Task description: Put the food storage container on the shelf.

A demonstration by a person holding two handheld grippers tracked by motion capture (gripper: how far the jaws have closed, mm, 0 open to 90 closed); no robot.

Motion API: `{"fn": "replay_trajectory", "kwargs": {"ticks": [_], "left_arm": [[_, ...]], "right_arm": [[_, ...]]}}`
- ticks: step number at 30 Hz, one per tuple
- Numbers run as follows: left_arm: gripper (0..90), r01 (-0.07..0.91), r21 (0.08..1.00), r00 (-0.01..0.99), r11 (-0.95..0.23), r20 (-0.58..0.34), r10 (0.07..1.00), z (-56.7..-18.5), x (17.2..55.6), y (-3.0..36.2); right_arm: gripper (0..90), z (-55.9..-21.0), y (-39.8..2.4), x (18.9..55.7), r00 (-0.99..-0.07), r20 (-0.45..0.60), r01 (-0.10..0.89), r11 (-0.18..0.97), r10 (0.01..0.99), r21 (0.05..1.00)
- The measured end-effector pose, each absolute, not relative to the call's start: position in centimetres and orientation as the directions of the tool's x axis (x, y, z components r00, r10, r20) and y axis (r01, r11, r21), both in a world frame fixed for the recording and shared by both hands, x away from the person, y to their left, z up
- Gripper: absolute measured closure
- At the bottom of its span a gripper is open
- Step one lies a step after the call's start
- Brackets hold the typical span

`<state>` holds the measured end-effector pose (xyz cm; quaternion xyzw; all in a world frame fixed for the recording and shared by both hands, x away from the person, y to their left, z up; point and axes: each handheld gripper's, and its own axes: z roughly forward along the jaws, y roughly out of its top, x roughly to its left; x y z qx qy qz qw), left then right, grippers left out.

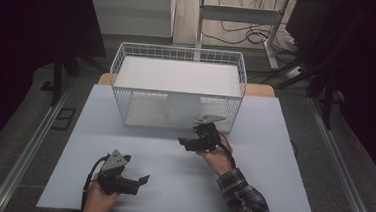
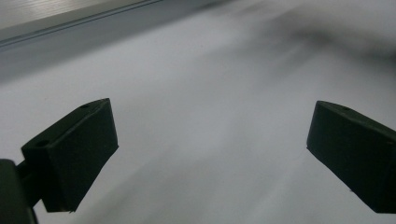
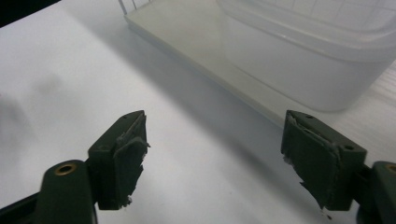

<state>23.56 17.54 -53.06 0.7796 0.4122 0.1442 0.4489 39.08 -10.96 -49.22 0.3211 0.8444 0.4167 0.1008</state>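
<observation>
High view: wire basket [image 1: 179, 60] stands at the far middle of the white worktop [image 1: 270, 192], long axis across the worktop, with a translucent white container [image 1: 183, 109] inside near its front wall. Right gripper [image 1: 186, 143] sits just in front of the basket's front right part, fingers aimed left, apart, nothing between them, not touching the basket. Left gripper [image 1: 140, 180] near the front edge, well apart from the basket, fingers pointing right, apart and empty. Bare worktop lies between the two grippers and on both sides of the basket. Left gripper view: both fingers [image 2: 74, 156] stand wide apart over blank worktop, its edge running along the top left. Right gripper view: fingers [image 3: 123, 156] wide apart, pads worn and ragged, nothing clamped; the container [image 3: 308, 70] lies ahead to the upper right, well beyond the fingertips, on the basket's pale base tray [image 3: 196, 51], whose straight front edge runs diagonally from upper left to lower right; open worktop to the left.
</observation>
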Motion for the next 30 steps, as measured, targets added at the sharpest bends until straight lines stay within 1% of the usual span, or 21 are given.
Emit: {"fn": "replay_trajectory", "kwargs": {"ticks": [4, 6, 7, 10, 18, 30], "left_arm": [[1.5, 0.516, 0.817, 0.621, -0.259, -0.148, 0.770, -53.1, 23.6, 17.5], [1.5, 0.521, 0.813, 0.622, -0.259, -0.154, 0.768, -53.2, 23.6, 17.5], [1.5, 0.521, 0.813, 0.622, -0.259, -0.154, 0.768, -53.2, 23.6, 17.5], [1.5, 0.521, 0.812, 0.623, -0.262, -0.153, 0.767, -53.1, 23.6, 17.5], [1.4, 0.519, 0.813, 0.624, -0.264, -0.150, 0.767, -53.2, 23.6, 17.5], [1.2, 0.508, 0.818, 0.628, -0.270, -0.138, 0.766, -53.1, 23.6, 17.5]], "right_arm": [[18.4, -49.3, -11.1, 38.8, -0.776, 0.094, 0.455, 0.451, 0.624, 0.768], [14.6, -49.3, -11.4, 38.4, -0.778, 0.081, 0.443, 0.454, 0.623, 0.773], [14.6, -49.3, -11.4, 38.4, -0.778, 0.081, 0.443, 0.454, 0.623, 0.773], [10.8, -49.1, -11.9, 38.1, -0.780, 0.085, 0.439, 0.444, 0.620, 0.781], [6.9, -48.7, -12.9, 37.2, -0.780, 0.088, 0.435, 0.436, 0.619, 0.788], [3.9, -48.3, -14.4, 35.5, -0.780, 0.102, 0.439, 0.425, 0.617, 0.791]]}}
